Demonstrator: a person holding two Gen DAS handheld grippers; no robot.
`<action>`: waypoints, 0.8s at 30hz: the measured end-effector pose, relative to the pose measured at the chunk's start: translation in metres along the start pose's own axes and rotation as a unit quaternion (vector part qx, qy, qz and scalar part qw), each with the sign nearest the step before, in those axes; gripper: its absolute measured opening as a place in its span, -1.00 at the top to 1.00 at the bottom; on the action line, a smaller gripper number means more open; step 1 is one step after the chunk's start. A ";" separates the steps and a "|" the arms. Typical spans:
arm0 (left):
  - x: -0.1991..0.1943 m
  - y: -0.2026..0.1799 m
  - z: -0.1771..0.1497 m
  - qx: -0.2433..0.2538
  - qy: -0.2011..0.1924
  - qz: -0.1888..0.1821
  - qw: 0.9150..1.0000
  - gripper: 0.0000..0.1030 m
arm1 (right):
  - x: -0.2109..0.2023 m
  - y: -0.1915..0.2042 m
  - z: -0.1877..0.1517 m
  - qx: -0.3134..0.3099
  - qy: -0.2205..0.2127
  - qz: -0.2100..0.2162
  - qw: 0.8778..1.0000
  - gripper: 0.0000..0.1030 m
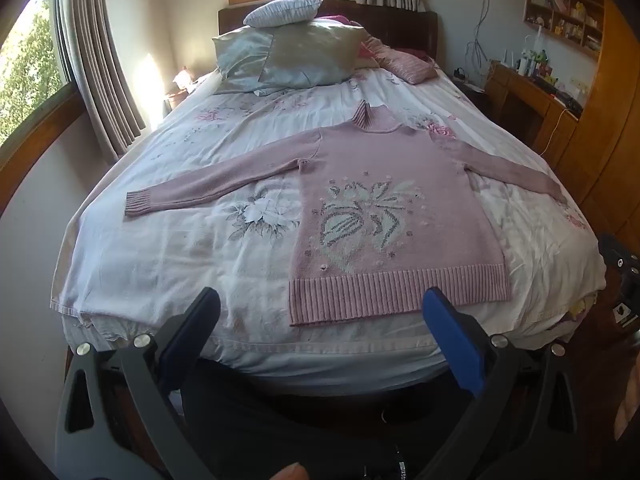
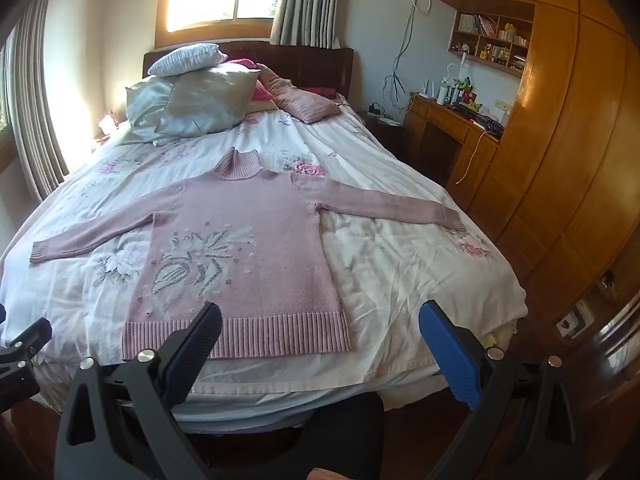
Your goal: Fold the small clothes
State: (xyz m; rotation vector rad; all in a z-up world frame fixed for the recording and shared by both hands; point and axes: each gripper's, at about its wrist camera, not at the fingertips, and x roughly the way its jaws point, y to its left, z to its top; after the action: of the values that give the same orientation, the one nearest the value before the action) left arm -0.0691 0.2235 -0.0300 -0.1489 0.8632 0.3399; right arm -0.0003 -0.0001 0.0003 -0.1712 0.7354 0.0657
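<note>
A pink knitted sweater (image 1: 384,184) with a pale flower pattern lies flat, front up, on the bed, collar toward the pillows and both sleeves spread out sideways. Its ribbed hem (image 1: 400,292) runs along the near end of the bed. My left gripper (image 1: 322,300) hangs open just short of the hem, nothing between its fingers. In the right wrist view the same sweater (image 2: 240,248) lies left of centre. My right gripper (image 2: 320,312) is open too, above the bed's near edge by the hem's right corner (image 2: 340,336). The left gripper's tip (image 2: 28,336) shows at the left border.
The bed (image 1: 160,264) carries a white floral cover with several pillows (image 1: 296,56) stacked at the headboard. A wooden desk (image 2: 452,128) and tall wardrobe (image 2: 560,160) stand along the right side. Curtains and a window sill (image 1: 40,136) are to the left. Dark trousers (image 1: 280,420) show below.
</note>
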 end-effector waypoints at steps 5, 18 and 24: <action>-0.002 0.004 -0.001 -0.002 -0.002 0.000 1.000 -0.95 | -0.001 0.000 0.000 0.000 0.002 -0.001 1.000 -0.93; 0.001 0.002 -0.004 -0.001 -0.002 0.003 1.000 -0.95 | 0.008 -0.001 -0.006 0.000 0.005 0.000 1.000 -0.93; 0.003 0.002 -0.005 0.000 0.000 0.004 1.000 -0.95 | 0.009 -0.002 -0.007 0.001 0.005 0.001 1.000 -0.93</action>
State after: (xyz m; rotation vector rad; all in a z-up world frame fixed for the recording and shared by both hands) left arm -0.0712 0.2244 -0.0350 -0.1453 0.8631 0.3480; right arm 0.0023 -0.0037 -0.0106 -0.1698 0.7446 0.0655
